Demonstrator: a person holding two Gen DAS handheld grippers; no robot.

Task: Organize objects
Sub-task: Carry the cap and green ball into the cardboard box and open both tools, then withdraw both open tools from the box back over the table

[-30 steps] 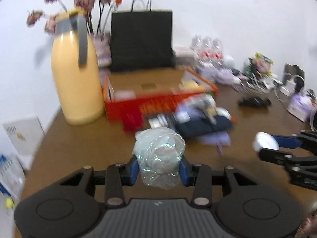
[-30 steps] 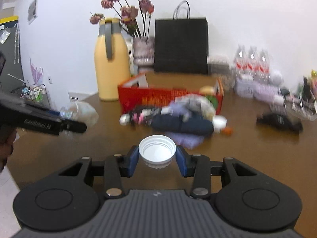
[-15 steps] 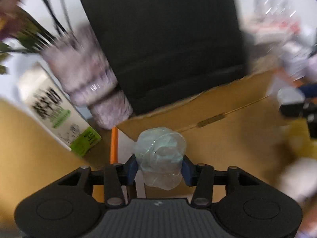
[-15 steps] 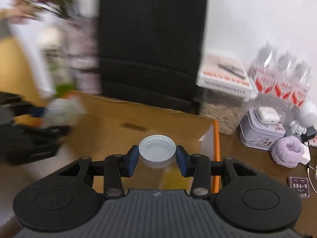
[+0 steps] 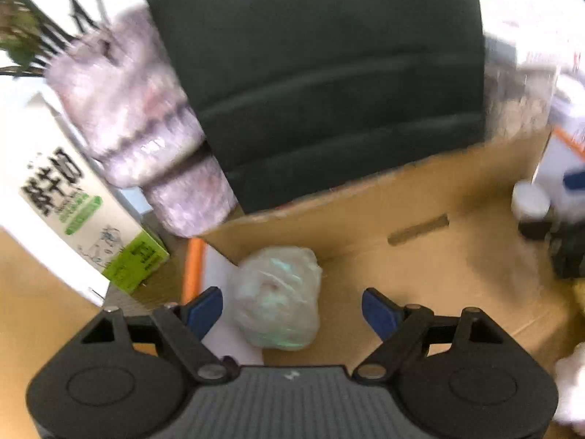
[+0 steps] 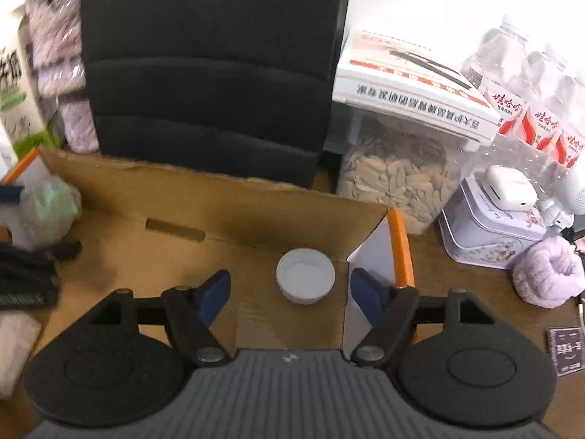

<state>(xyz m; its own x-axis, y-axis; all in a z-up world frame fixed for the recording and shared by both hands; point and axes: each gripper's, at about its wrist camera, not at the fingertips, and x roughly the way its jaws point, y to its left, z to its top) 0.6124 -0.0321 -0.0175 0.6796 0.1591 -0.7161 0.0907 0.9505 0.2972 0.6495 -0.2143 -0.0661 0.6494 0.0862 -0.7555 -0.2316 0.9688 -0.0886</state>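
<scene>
Crumpled plastic [image 5: 278, 296] loose between wide-open left gripper [image 5: 292, 307], cap [image 6: 305, 281] likewise, right gripper [image 6: 290, 292]

Crumpled plastic bag [image 5: 278, 298]: translucent, pale with a green tint, bunched into a loose ball. It sits inside the cardboard box [image 5: 420, 256], in the corner by the box's orange-edged end wall, between the spread fingers of the left claw [image 5: 292, 309] and nearer the left finger.

Bottle cap [image 6: 305, 281]: white, round, ribbed skirt, lying open side up on the box floor, in the corner by the opposite end wall. It lies between the parted fingers of the right claw [image 6: 290, 296], touching neither.
</scene>
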